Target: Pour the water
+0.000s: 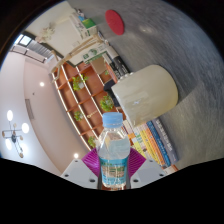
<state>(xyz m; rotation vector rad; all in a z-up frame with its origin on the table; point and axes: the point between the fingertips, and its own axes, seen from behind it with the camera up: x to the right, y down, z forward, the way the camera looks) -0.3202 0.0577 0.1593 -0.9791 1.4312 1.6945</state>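
One view only, from the gripper camera. Hand-held gripper (113,168) clenched on a clear water bottle (113,150) with blue label; both magenta pads (92,160) press its sides. Bottle upright between the fingers, cap on top. White cup (146,92) beyond the bottle, at 1 o'clock from its cap. Red round object (116,22) at 12 o'clock, farther off on the grey counter (170,40). Wooden shelf (85,90) at 11 o'clock.

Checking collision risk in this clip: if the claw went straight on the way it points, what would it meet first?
Probably the white cup, just beyond the water bottle already clamped in the claw; depth is uncertain.
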